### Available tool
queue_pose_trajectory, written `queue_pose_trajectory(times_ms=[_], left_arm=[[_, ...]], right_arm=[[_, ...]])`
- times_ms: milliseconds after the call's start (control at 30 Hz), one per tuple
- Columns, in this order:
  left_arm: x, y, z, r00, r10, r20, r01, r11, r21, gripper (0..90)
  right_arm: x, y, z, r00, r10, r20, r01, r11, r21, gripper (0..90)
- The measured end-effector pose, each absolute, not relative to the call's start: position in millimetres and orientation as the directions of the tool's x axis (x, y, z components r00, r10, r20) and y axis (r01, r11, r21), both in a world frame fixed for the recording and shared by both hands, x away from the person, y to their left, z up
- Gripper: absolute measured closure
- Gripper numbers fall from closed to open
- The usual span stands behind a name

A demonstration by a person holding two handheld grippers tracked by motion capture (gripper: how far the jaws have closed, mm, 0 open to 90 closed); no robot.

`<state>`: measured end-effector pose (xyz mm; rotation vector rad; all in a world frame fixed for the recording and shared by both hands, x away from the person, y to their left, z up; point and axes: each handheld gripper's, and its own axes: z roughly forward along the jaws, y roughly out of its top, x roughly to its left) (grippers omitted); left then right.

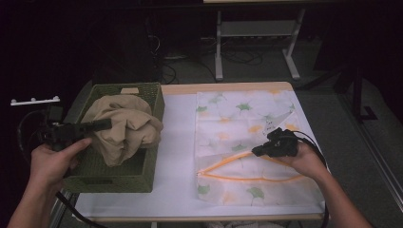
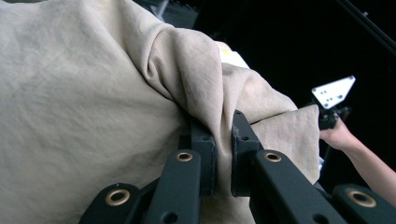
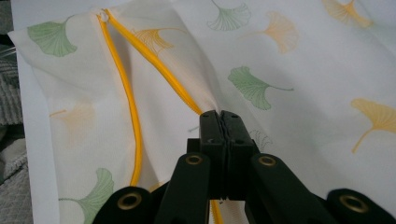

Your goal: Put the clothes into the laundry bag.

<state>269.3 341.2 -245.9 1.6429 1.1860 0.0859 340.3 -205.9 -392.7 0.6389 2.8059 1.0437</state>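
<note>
- So the left hand-held gripper (image 1: 105, 124) is clamped on a fold of the beige cloth (image 1: 124, 127), which sits heaped in the green basket (image 1: 153, 137) at the left end of the tabletop (image 1: 178, 142). In the left gripper view the jaws pinch a ridge of fabric.
- The right hand-held gripper (image 1: 257, 151) is closed on the upper edge of the zip opening of the ginkgo-print bag (image 1: 247, 111), holding that lip up a bit off the lower one.
- The thing that matters: the bag's mouth lies to the right of the cloth, across a bare strip of tabletop, and its orange zipper (image 3: 133, 116) runs roughly left-right, with the closed end nearest the basket.
- My guess is the cloth has to travel right and enter from the near side, not end-on. The left hand is the one carrying it.
</note>
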Motion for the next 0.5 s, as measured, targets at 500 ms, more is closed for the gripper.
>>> queue_pose_trajectory(times_ms=[500], left_arm=[[274.0,307.7,-215.5,0.597,0.65,-0.47,0.615,0.007,0.789,83.8]], right_arm=[[351.9,-204.6,-363.5,-0.912,0.405,0.062,0.341,0.665,0.665,88.5]])
